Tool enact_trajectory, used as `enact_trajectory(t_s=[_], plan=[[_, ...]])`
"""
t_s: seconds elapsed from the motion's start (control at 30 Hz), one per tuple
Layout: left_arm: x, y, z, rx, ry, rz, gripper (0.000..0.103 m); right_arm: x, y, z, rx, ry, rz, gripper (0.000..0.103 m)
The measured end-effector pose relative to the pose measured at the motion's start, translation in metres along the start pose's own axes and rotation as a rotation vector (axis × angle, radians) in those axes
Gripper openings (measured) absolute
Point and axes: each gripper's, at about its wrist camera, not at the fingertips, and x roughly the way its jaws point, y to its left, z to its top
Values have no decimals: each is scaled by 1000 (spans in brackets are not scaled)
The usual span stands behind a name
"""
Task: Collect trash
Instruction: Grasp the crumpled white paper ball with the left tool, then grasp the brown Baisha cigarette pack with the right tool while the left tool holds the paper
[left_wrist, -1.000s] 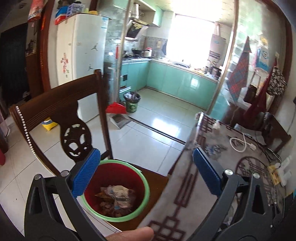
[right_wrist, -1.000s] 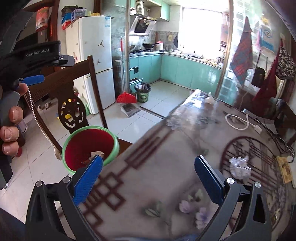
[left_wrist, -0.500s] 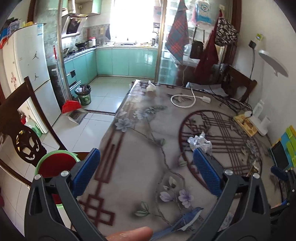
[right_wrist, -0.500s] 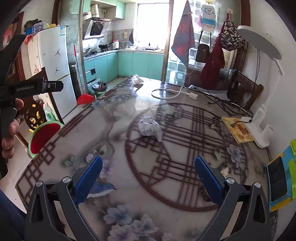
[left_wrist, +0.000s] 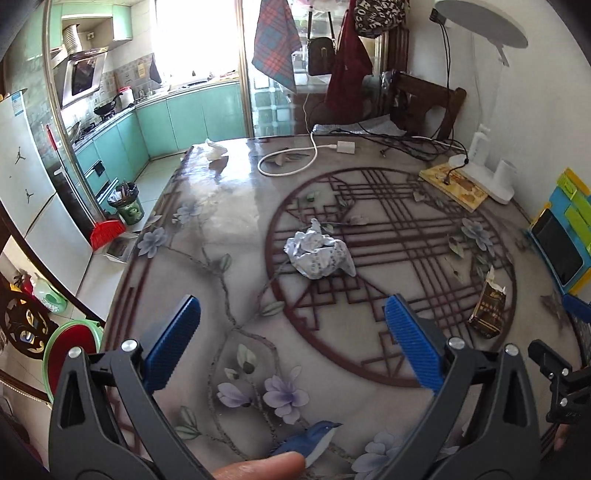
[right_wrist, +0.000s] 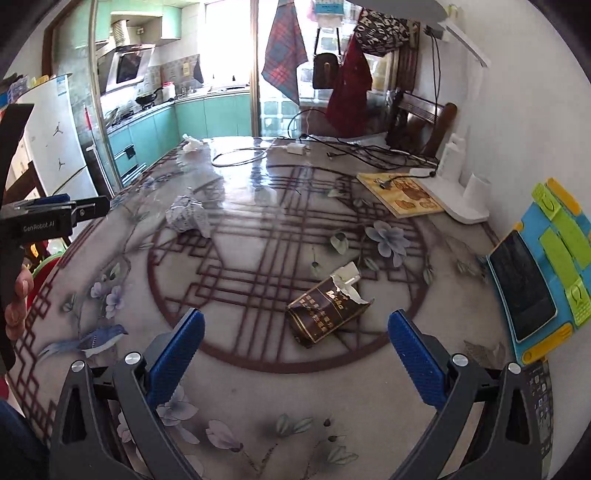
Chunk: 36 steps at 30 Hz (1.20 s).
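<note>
You hold both grippers low over the table (left_wrist: 229, 206), left (left_wrist: 291, 345) and right (right_wrist: 295, 349), each spread wide and empty. A paper wad (left_wrist: 317, 253) lies ahead of the left, a torn pack (right_wrist: 327, 314) just before the right. Left of the table sits a bin (left_wrist: 70, 350); a kitchen lies beyond

One crumpled paper wad (left_wrist: 318, 253), one torn cigarette pack (right_wrist: 328, 311), one red bin (left_wrist: 72, 352), two open claws (left_wrist: 291, 339) (right_wrist: 295, 350)

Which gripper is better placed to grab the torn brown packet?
Probably the right gripper: the brown packet lies just ahead between its open jaws. From the left gripper it sits off to the right.
</note>
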Motion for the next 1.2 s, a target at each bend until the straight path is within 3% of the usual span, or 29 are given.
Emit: enact_trajectory(t_s=[0.13,0.3,0.53,0.8,0.87,0.93,1.1,1.2], plan=[[33,-17,6,16,31,9,98,7,-14,1,52,13,15,96],[83,-24,22,-52,101,11,98,9,-25,1,89,19,25,96],[141,-27,36,-108,189,71,98,11,-33,5,105,11,23,96],[168,-20,36,-152,232,126,98,17,-44,5,126,21,21,96],[171,-17,34,-157,242,126,89,19,-46,5,132,26,17,96],[175,-16,32,-153,261,136,65,21,-48,5,140,32,17,96],[172,-14,33,-116,241,124,51,25,-56,5,170,42,19,96],[160,-12,35,-94,219,118,48,34,-60,3,187,61,13,96]])
